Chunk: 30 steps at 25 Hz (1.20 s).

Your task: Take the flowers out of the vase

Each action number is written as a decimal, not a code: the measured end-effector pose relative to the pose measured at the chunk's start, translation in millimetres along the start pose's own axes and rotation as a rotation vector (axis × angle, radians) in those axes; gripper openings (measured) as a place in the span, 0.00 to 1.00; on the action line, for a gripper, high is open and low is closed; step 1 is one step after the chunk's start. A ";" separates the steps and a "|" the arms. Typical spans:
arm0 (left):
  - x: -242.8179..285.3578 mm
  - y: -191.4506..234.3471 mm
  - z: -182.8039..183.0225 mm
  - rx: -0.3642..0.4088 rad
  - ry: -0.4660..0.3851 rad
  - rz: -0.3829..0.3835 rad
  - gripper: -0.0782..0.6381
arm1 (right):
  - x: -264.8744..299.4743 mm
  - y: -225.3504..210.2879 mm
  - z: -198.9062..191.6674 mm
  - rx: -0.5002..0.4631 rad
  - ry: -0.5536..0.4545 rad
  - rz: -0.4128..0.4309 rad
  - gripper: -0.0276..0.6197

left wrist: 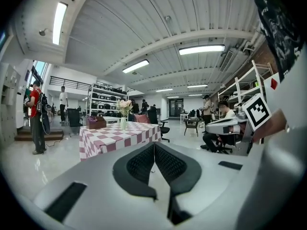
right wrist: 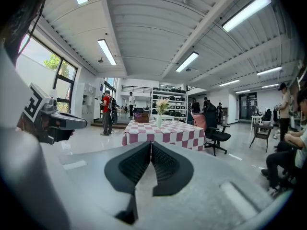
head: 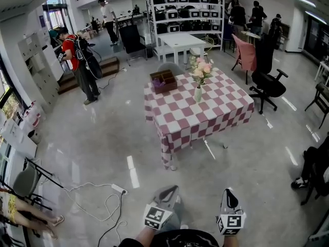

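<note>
Standing well back from the table (head: 216, 118) — both grippers empty.
I am holding my left gripper (head: 168, 191) and right gripper (head: 229, 193) low in front of me, each with its jaws pressed together on nothing. The flowers (head: 200, 69) are standing upright in the vase (head: 198, 93) on the checked tabletop — well apart from both grippers, with a brown box (head: 163, 80) near the vase.

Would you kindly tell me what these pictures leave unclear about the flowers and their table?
- flowers: too small and distant in every view to count stems.
- vase: water level unreadable, too small in all views.
- brown box: contents too small, head view.
- tablecloth: hides whatever lies beneath it, all views.
</note>
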<state>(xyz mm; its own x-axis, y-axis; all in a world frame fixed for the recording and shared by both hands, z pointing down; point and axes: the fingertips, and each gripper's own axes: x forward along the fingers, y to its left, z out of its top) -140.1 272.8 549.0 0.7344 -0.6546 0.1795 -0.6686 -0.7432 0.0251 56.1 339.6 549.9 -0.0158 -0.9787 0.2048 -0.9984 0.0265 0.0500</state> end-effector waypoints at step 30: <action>162.3 135.4 39.9 0.059 -0.004 -0.071 0.13 | 182.2 -35.8 38.0 0.006 0.012 -0.066 0.05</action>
<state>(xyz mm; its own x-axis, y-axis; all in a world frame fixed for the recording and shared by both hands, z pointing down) -106.8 60.4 542.2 0.7803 -0.6002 0.1756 -0.6066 -0.7947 -0.0205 86.9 152.5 548.3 0.0509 -0.9757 0.2131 -0.9976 -0.0394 0.0577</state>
